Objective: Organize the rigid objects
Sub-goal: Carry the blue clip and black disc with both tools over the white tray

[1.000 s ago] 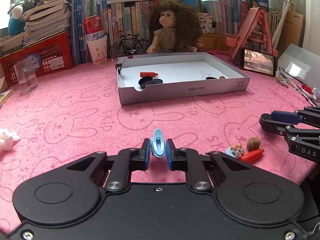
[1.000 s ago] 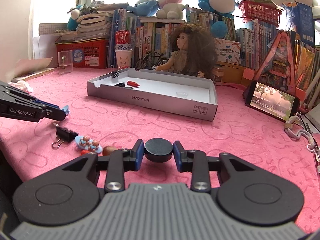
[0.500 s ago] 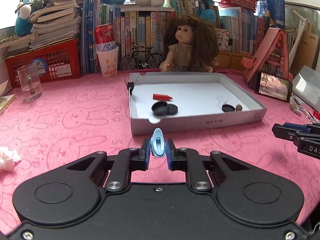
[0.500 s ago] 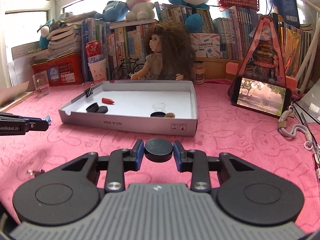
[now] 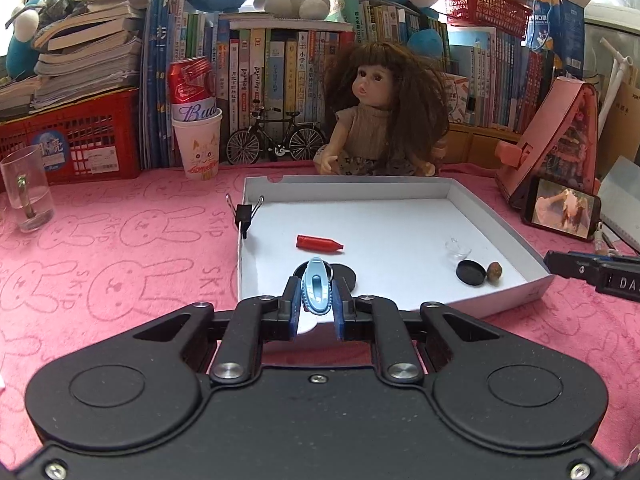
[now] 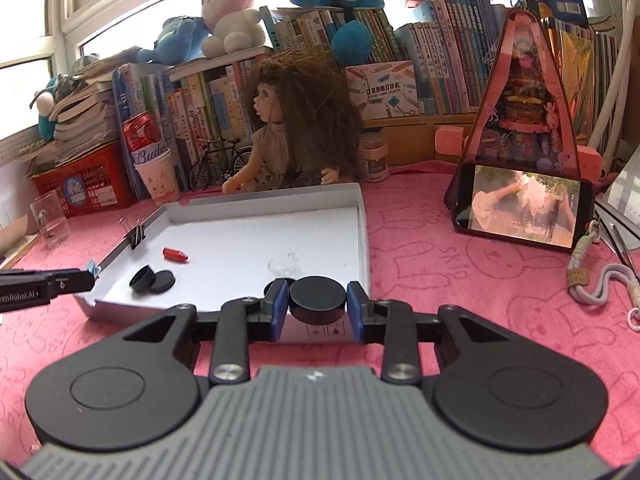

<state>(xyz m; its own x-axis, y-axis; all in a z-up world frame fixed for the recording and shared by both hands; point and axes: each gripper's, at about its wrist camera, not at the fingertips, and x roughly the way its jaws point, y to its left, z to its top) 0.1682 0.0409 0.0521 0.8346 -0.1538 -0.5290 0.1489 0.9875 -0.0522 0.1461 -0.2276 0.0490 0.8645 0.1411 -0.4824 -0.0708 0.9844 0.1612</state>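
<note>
Left wrist, tongs (image 5: pixel 316 307) pinching blue clip (image 5: pixel 316 291)

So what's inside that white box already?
The white box holds a red crayon, black discs, another disc beside a nut, and a clear cup. The held items hide part of its floor.

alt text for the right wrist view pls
The right gripper holds a black disc at the near edge of a white tray on a pink cloth. The tray holds a red crayon and more discs.
</note>
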